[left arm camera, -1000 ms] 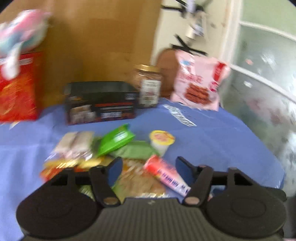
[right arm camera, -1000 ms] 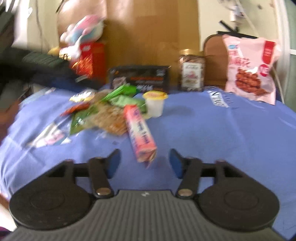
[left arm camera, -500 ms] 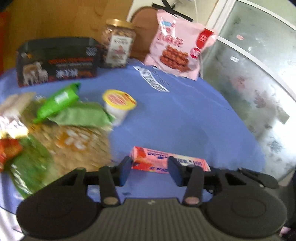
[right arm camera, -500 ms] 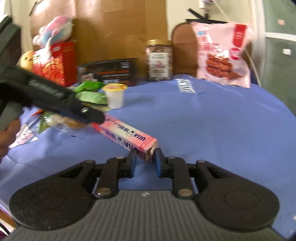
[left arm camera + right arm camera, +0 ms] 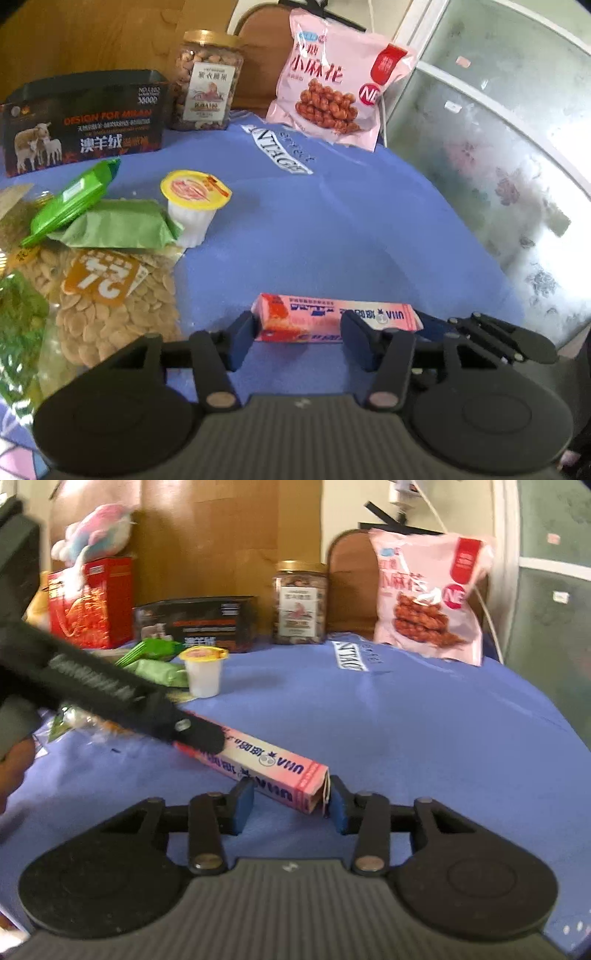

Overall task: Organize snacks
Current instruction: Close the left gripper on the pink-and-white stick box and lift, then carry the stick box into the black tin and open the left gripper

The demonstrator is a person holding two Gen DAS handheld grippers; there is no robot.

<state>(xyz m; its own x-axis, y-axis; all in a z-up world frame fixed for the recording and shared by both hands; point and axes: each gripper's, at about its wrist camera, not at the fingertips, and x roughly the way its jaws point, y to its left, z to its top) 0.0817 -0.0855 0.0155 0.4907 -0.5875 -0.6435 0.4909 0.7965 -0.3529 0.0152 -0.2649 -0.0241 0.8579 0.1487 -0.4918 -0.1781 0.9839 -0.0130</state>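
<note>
A long pink snack box (image 5: 332, 317) (image 5: 266, 764) lies on the blue tablecloth (image 5: 332, 229). My right gripper (image 5: 290, 806) has the box's near end between its blue pads. Its jaws are opening and the pads stand just off the carton. My left gripper (image 5: 299, 341) hovers open at the box's other end. That end sits by its left pad, and the rest of the box runs behind its right finger. In the right wrist view a left finger (image 5: 201, 736) lies over the box. A hand shows at the left edge.
A snack pile lies left: a seed bag (image 5: 110, 306), green packets (image 5: 107, 225) and a jelly cup (image 5: 194, 206). Along the back stand a black box (image 5: 85, 118), a nut jar (image 5: 208, 81), a pink bag (image 5: 332, 85) and a red box (image 5: 92, 602).
The left gripper swung right from the snack pile to the pink box. The right gripper closed on the box's near end, then opened again. The box now lies on the cloth.
</note>
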